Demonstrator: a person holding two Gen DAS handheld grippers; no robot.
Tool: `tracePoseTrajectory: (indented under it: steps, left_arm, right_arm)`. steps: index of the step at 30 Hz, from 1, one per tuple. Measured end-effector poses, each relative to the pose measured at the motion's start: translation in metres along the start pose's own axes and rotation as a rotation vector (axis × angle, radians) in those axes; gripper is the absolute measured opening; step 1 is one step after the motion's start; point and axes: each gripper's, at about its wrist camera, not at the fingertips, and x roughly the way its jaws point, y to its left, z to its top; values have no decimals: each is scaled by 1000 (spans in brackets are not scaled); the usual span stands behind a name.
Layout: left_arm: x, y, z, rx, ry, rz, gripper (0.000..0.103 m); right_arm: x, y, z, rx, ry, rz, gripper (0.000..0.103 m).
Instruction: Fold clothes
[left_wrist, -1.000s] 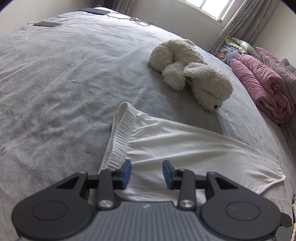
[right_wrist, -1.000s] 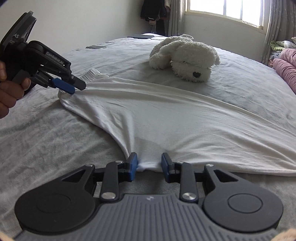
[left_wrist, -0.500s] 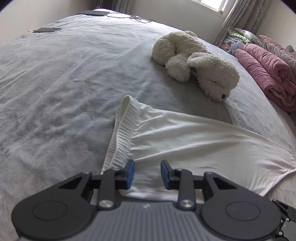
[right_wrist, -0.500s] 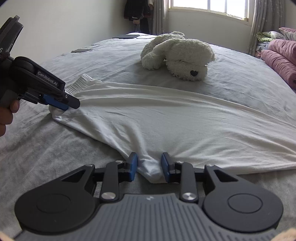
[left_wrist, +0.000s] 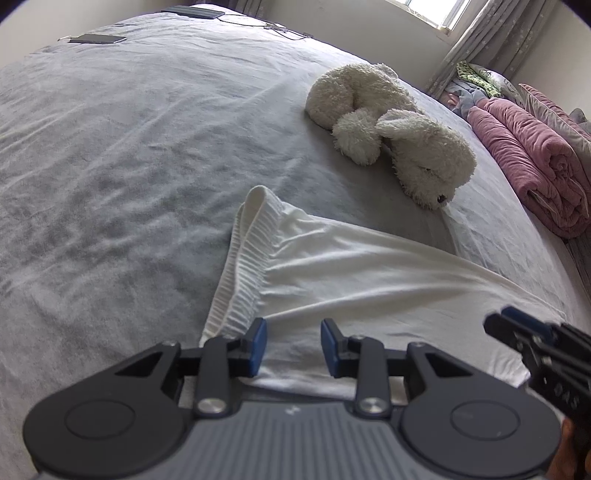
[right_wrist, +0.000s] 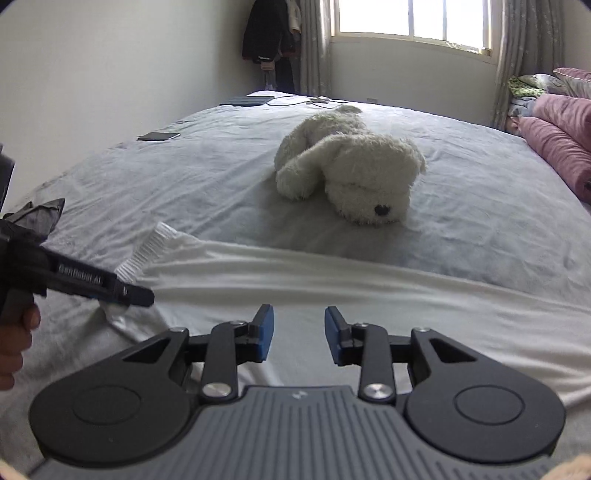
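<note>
One garment is in hand: white shorts (left_wrist: 369, 280) with a ribbed waistband (left_wrist: 240, 280), spread across the lower centre of both frames on the grey bedsheet (left_wrist: 110, 166). My left gripper (left_wrist: 293, 347) sits over the waistband corner at the bottom of its frame; its blue pads stand apart with cloth between them, and I cannot tell whether they pinch it. My right gripper (right_wrist: 299, 339) has just been opening; its jaws are parted above the cloth, nothing between them. It shows at the right edge of the left view, close to the hem. A white plush dog (right_wrist: 351, 173) lies just beyond the shorts at frame centre. A rolled pink blanket (left_wrist: 535, 158) sits at the upper right.

Risk, as I judge it: with the right side unheld, any pull from the left would drag and wrinkle the fabric; a fold swung forward could catch the plush dog.
</note>
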Motion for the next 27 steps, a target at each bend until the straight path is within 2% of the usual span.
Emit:
tracePoseTrajectory:
  steps: [2,5,9,12,14,16,19,25,27]
  left_arm:
    - [-6,2,0,7,-5,-8,36]
    - [-10,11,0,-9,-15,-32,37]
    - [-5,22,2,-71,6,-65,36]
    - [-4,23,3,-77,8,-68,36]
    - [-4,23,3,-82,7,-72,36]
    - [-4,24,4,-83,9,-73,36]
    - [-3,25,5,-89,12,-75,36]
    - [-6,24,5,-79,2,-70,36]
    - [-5,23,5,-69,6,-64,37]
  right_arm:
    - [26,-4,19,-33,44,46,39]
    - [65,-1,38,-122,106,58,39]
    - [93,17,47,-273,129,116,39]
    - [108,34,47,-391,135,175,39]
    - [121,40,45,-447,159,169,32]
    - [131,42,45,-461,176,175,31]
    - [133,42,46,-467,173,183,4]
    - [120,48,51,-506,50,111,2]
    - [123,48,52,-500,50,105,2]
